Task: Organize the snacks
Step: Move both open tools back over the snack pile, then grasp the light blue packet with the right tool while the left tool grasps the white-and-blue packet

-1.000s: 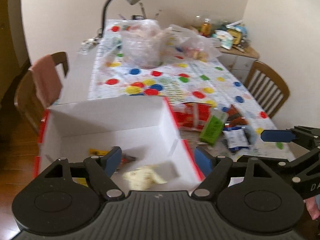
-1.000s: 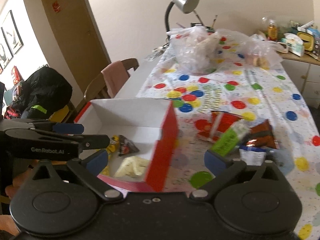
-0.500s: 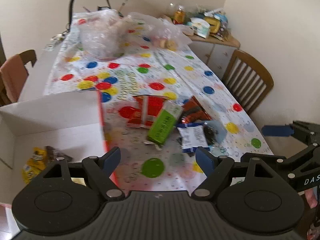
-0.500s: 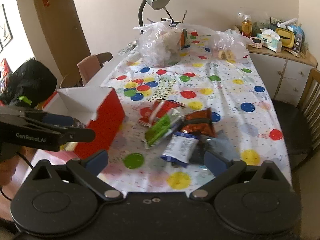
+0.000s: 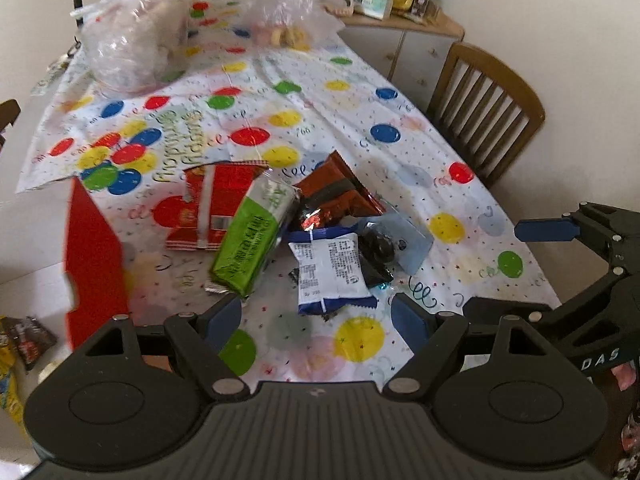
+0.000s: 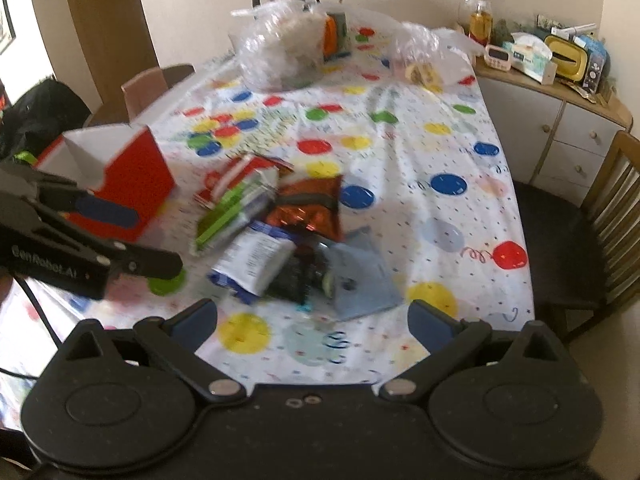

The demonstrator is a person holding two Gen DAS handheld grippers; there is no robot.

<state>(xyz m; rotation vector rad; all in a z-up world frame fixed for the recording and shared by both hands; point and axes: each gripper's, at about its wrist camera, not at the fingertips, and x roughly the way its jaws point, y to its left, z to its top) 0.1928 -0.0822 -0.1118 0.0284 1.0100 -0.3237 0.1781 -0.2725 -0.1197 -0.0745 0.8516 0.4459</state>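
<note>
Blue padded fingers [image 5: 224,316] of the left gripper [image 5: 316,314] stand wide apart, empty; the right gripper [image 6: 312,316] gapes likewise. Just beyond lies a heap of crinkly snack packets: a white pouch [image 5: 330,270], a green bar wrapper [image 5: 252,236], a shiny orange-red foil bag [image 5: 340,192]. The red cardboard box [image 5: 94,248] sits left on the spotted plastic tablecloth [image 5: 360,92].

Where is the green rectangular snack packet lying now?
In the left wrist view, the green rectangular snack packet lies mid-table, overlapping the red striped packet, left of the white-and-blue sachet.
</note>
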